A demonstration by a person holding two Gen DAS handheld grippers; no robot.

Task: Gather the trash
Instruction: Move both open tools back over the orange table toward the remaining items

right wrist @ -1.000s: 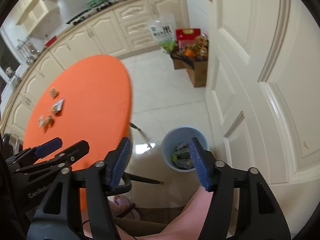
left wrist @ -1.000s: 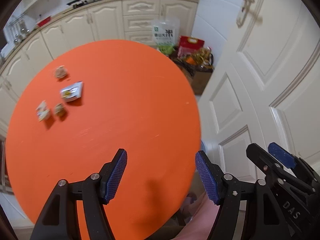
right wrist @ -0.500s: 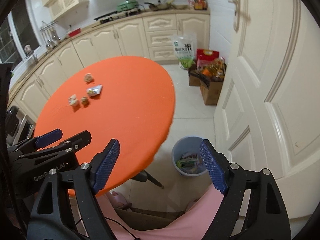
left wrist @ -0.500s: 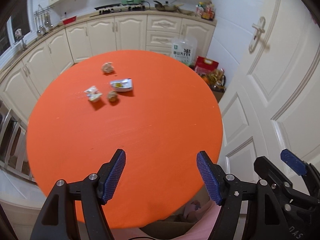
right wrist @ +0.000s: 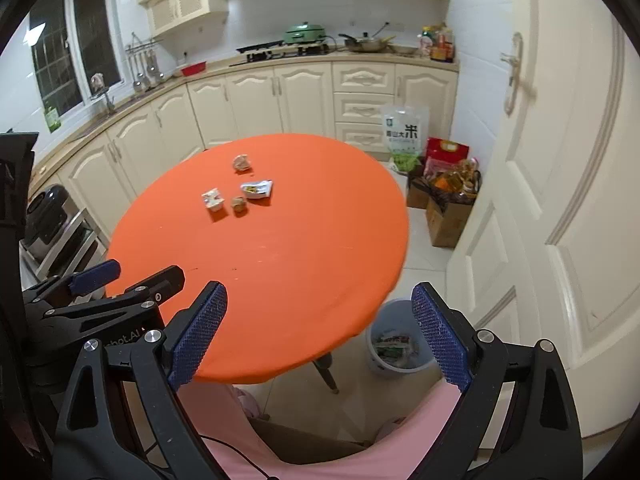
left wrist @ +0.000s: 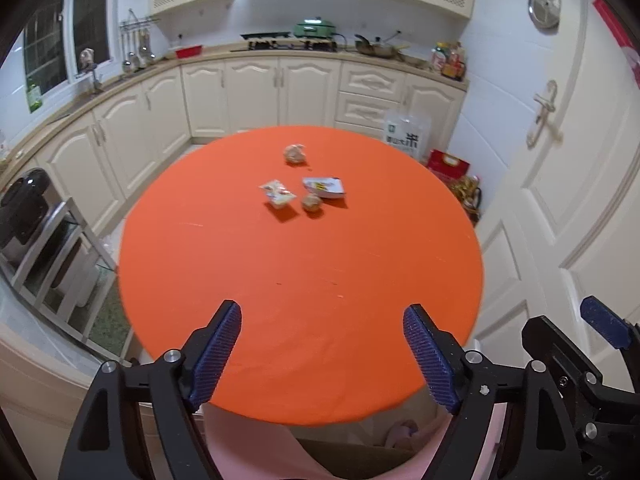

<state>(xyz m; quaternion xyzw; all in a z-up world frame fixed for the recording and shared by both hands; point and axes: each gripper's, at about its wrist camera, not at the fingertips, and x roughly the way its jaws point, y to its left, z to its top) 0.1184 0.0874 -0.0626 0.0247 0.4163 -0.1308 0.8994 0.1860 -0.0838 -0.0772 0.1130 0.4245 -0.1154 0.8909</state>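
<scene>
1. Now both the left gripper (left wrist: 322, 354) and right gripper (right wrist: 318, 334) have jaws just opened wide, empty.
2. Four trash scraps (left wrist: 303, 188) lie mid-bench (left wrist: 280, 300), beyond the jaws.
3. Reach forward; pinch one scrap squarely.
4. Drop into the bin (right wrist: 398, 350) beside the bench.

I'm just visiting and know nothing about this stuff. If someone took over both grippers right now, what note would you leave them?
Left gripper: open, empty, jaws just been opening.
Right gripper: open, empty, jaws just been opening.
On the orange table: crumpled ball, silver wrapper, white packet, small brown wad.
Blue bin on the floor beside the table already holds some trash.
Left: carry all four pieces to the bin.
</scene>
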